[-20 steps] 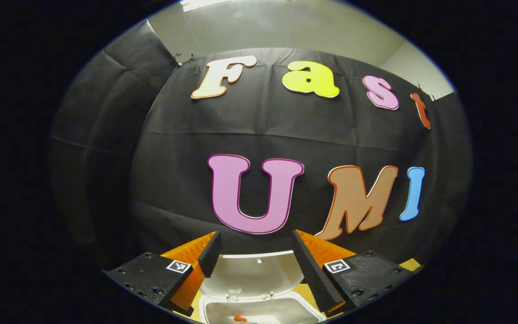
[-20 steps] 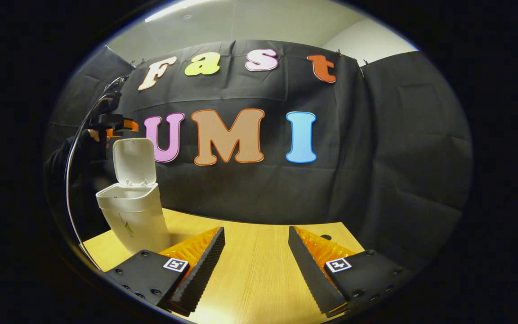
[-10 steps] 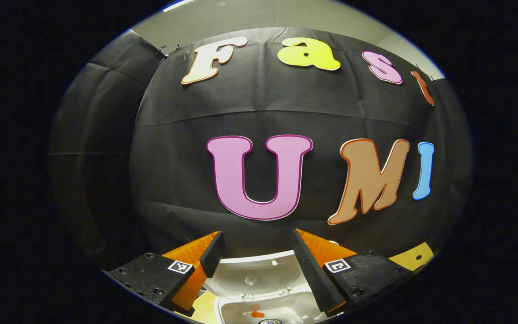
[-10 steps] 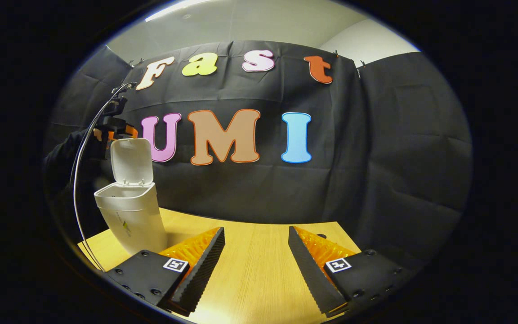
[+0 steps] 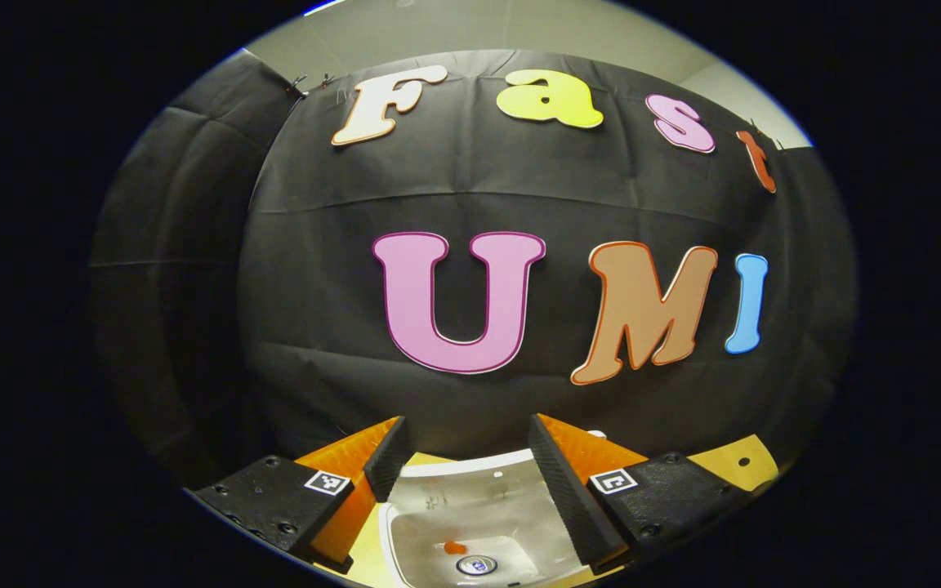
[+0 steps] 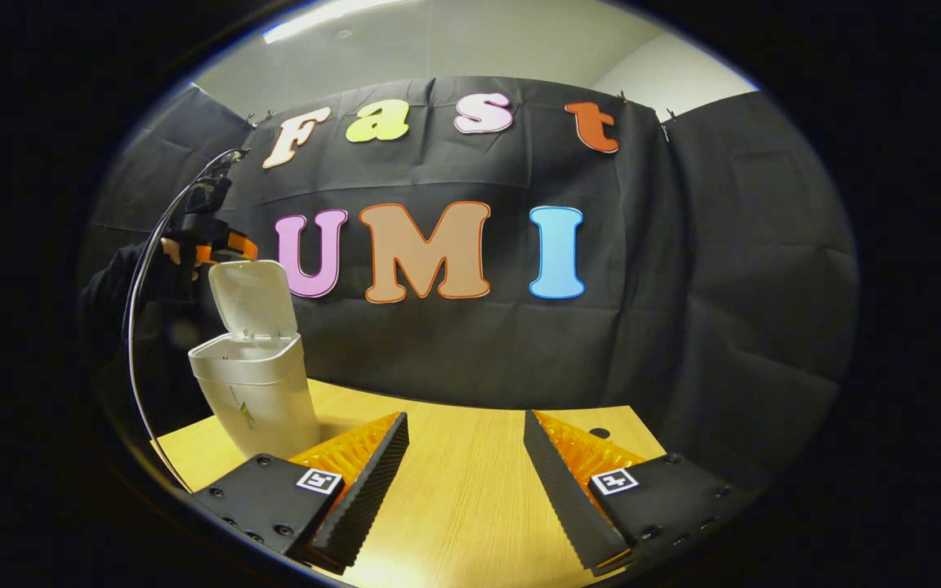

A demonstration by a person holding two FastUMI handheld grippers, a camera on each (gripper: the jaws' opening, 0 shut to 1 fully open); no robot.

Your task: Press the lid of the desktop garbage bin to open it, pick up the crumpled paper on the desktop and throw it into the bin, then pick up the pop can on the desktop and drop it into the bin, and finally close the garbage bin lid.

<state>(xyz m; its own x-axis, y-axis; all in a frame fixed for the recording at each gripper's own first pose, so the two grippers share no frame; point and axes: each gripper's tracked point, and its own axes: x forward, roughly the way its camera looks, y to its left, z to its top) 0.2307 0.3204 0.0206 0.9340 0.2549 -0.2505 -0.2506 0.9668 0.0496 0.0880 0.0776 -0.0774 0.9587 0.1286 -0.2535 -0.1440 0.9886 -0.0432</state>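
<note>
Two items binned: pop can (image 5: pixel 476 564) lies inside the garbage bin (image 6: pixel 262 400).
Left: lid (image 6: pixel 253 299) up.
Grippers: left gripper (image 5: pixel 464 457) and right gripper (image 6: pixel 465 457) released, empty.

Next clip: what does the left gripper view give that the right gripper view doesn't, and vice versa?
Left gripper view: looks down into the bin, with a round can top and a small orange piece at its bottom. Right gripper view: the bin side-on, lid raised, left gripper above it, right gripper open over the table. Both: bin, table, black wall.

Bin (image 6: pixel 258 400) lid (image 6: pixel 251 298) up; right gripper (image 6: pixel 465 482) fingers apart over table (image 6: pixel 470 433).
</note>
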